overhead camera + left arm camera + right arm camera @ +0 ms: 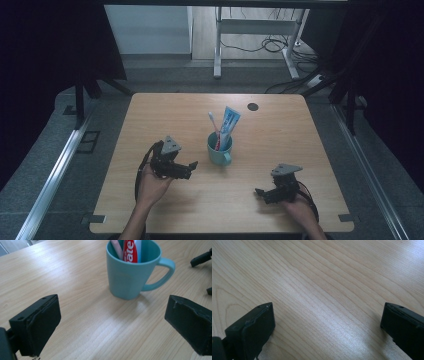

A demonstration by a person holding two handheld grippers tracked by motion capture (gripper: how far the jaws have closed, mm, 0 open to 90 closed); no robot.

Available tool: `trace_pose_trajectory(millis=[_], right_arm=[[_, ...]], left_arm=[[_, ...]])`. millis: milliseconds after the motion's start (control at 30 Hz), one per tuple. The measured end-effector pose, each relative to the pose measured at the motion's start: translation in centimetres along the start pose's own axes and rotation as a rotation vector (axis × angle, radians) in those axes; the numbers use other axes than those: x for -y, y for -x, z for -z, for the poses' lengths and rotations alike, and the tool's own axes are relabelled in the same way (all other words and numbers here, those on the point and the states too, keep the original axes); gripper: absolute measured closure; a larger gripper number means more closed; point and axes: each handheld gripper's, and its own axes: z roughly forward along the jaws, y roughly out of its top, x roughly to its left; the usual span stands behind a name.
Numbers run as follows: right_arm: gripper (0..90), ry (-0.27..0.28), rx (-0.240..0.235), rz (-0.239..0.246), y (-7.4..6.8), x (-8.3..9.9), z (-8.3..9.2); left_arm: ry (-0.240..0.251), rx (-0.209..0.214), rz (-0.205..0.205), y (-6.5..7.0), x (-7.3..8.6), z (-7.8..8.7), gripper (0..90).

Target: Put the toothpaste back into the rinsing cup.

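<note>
Nearest the person, the right gripper (265, 192) rests low over the wooden table (165, 112), jaws spread wide with bare wood grain between them. The left gripper (189, 167) is also spread and holds nothing; it points at the mug (219, 152), which stands near it, apart from both jaws, about the middle of the table. The teal mug's handle (162, 272) faces the person. Inside stand a toothpaste tube (132, 250), red with white letters reading "ate", the rest cut off at the frame's top, and a pink toothbrush (214, 127); its lower part is hidden by the mug wall. Farther back lies a dark round spot (253, 106) on the tabletop. Beyond, desk legs (218, 50) and cables (272, 45) sit on the floor.
</note>
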Motion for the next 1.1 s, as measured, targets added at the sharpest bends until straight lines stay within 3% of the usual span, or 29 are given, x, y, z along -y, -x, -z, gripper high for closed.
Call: trace_pose_trajectory(millis=[633, 900, 1100], right_arm=[[0.0, 0.0, 0.0, 0.0, 0.0, 0.0, 0.0], [0.0, -0.002, 0.0, -0.003, 0.0, 0.0, 0.0], [0.0, 0.001, 0.0, 0.0, 0.0, 0.0, 0.0]], left_arm=[[-0.016, 0.021, 0.044, 0.6, 4.0, -1.0, 0.8], [-0.049, 0.019, 0.061, 1.0, 6.2, -2.2, 0.9], [-0.102, 0.011, 0.044, 1.6, 7.1, -3.0, 0.8]])
